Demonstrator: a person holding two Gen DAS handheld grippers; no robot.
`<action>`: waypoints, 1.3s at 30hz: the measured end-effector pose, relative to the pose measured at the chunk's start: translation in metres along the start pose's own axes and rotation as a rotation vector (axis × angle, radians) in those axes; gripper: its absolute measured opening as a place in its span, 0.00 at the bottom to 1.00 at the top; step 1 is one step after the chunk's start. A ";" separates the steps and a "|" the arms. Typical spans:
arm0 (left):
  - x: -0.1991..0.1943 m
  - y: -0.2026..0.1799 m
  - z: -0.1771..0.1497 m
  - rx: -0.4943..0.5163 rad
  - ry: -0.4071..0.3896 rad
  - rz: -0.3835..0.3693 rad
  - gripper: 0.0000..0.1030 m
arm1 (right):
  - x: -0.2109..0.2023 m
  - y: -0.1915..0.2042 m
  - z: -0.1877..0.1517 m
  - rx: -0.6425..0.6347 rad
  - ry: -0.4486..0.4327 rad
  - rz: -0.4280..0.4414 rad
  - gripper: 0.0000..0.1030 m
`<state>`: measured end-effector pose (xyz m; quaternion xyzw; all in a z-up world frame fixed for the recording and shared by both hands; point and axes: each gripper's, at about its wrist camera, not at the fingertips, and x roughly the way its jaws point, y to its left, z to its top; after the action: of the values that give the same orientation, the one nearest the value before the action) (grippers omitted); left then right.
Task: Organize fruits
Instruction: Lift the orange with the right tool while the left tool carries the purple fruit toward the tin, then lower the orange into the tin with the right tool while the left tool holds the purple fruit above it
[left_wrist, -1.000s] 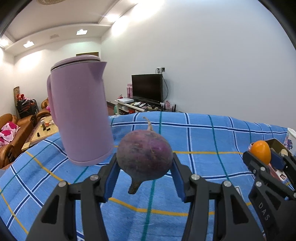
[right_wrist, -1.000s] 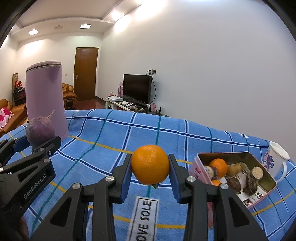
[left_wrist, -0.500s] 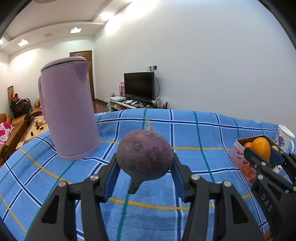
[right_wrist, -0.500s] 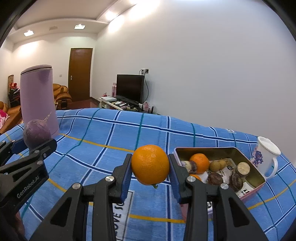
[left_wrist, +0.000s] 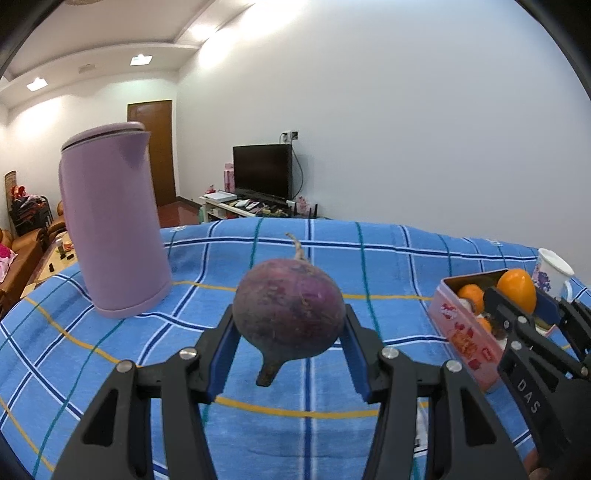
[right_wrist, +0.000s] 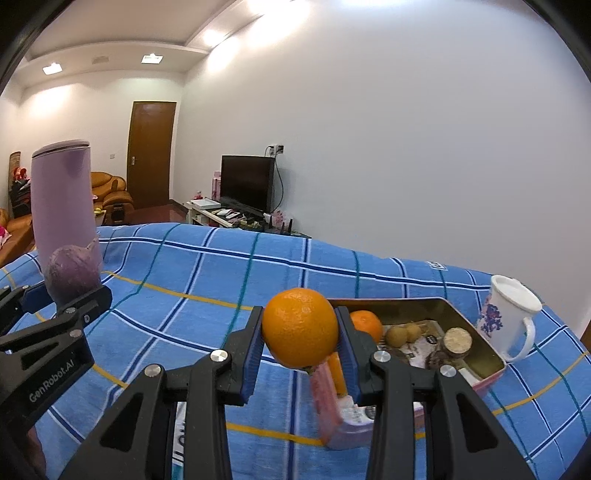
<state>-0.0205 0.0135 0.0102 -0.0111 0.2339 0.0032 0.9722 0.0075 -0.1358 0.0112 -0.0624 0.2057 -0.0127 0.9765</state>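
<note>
- A dark purple round root vegetable is clamped between the blue pads of the left gripper, whose jaws are partly closed around it and pressed against its two sides.
- The vegetable is held clear of the blue checked cloth, with its thin root tail pointing up and away and its cut stalk stub hanging down toward the camera.
- An orange is gripped between the blue pads of the right gripper; these jaws are closed more narrowly, and each pad is seen touching one side of the fruit.
- The orange is held above the cloth, in front of the near left corner of a pink tin, as seen from the right wrist view.
- The open tin is seen resting on the cloth, and another orange, small brownish round fruits and other dark round items are seen inside it.
- A white mug with a floral print is seen standing just beside the tin, on its far right side.
- A tall lilac kettle is seen upright on the cloth, to the left of the held vegetable and farther away.
- From the left wrist view, the right gripper and its orange are seen at the right edge, in front of the tin.
- A television is seen against the far wall.
</note>
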 end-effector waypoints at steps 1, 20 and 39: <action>0.000 -0.003 -0.001 0.003 0.001 -0.005 0.53 | 0.000 -0.003 0.000 0.003 0.001 -0.002 0.38; -0.006 -0.076 0.000 0.075 0.002 -0.091 0.53 | -0.009 -0.053 -0.003 0.047 -0.009 -0.067 0.38; -0.009 -0.120 0.005 0.114 -0.010 -0.146 0.53 | -0.011 -0.104 -0.008 0.083 -0.006 -0.138 0.38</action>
<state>-0.0251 -0.1066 0.0211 0.0271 0.2273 -0.0811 0.9701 -0.0052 -0.2396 0.0218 -0.0358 0.1971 -0.0884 0.9757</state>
